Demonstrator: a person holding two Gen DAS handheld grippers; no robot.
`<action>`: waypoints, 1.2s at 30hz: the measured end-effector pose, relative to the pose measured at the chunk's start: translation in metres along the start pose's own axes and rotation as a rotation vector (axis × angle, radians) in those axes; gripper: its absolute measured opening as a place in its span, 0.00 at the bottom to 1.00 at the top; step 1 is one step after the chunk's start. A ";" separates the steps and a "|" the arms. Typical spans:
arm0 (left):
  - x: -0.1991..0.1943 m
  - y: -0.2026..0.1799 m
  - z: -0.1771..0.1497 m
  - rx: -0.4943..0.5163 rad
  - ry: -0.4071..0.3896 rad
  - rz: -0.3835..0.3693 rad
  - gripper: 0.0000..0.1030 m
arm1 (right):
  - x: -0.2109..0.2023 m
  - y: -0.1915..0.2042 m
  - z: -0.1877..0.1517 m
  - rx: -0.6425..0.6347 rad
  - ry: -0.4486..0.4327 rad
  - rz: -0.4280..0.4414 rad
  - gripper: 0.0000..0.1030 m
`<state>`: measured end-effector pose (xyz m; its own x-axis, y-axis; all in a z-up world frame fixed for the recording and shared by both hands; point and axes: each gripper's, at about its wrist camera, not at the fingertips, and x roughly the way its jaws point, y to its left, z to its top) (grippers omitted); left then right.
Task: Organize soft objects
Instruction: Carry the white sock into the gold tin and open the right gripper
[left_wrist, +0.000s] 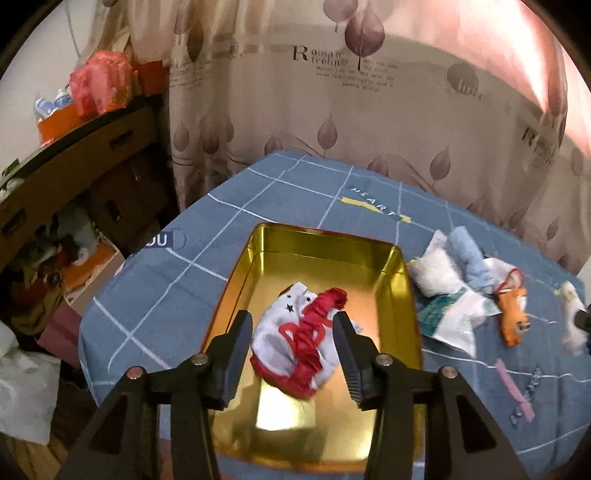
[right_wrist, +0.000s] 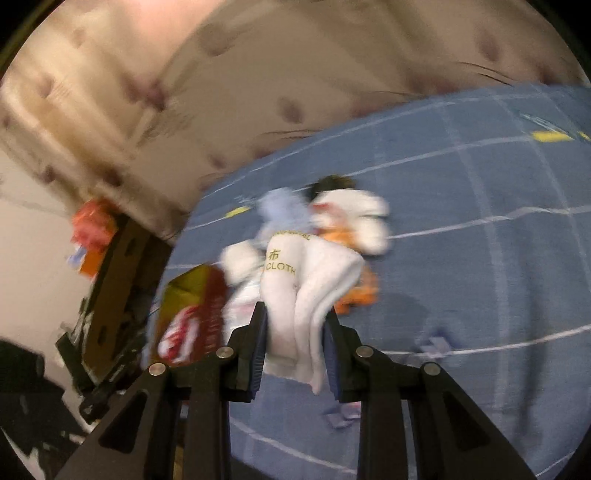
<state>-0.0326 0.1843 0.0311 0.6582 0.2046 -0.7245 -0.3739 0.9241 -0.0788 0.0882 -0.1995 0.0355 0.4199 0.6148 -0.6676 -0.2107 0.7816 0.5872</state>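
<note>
**One item in the tin, one in your grip, a small heap left**

Your left gripper (left_wrist: 293, 354) stands about half open over the gold tin (left_wrist: 402, 291). The red-and-white cloth pouch (left_wrist: 295, 343) lies on the tin floor between the pads, but nothing presses on it, so count that piece as delivered. It is the only thing in the tin, and most of the floor is bare.

Your right gripper (right_wrist: 295, 350) is closed narrowly on a folded white cloth (right_wrist: 314, 291) printed with the word CLOTH. The cloth is bunched between the pads and appears lifted off the blue checked bedspread (right_wrist: 480, 240). That view is smeared, so I cannot tell whether its far end touches the heap.

Still to sort, by my reading: the heap (left_wrist: 472, 291) just beside the tin's right wall, with a light blue roll, white pieces, a teal-printed packet and an orange toy.

For room, the tin's raised walls are the main thing to clear; come in from above the right wall. The bedspread ends close behind the tin at the leaf-print curtain (left_wrist: 332, 110), and it drops off on the left toward cardboard boxes (left_wrist: 92, 158). The right side is open.
</note>
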 end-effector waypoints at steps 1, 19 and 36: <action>-0.006 0.003 -0.002 -0.014 -0.001 -0.002 0.48 | 0.004 0.013 0.000 -0.016 0.015 0.025 0.25; -0.048 0.063 -0.040 -0.091 -0.084 0.139 0.56 | 0.248 0.201 -0.009 -0.159 0.395 0.077 0.25; -0.027 0.077 -0.039 -0.153 0.002 0.152 0.56 | 0.281 0.221 -0.013 -0.183 0.326 0.001 0.56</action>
<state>-0.1048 0.2373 0.0176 0.5856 0.3366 -0.7374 -0.5635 0.8230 -0.0718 0.1475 0.1472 -0.0282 0.1230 0.5942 -0.7948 -0.3779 0.7686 0.5161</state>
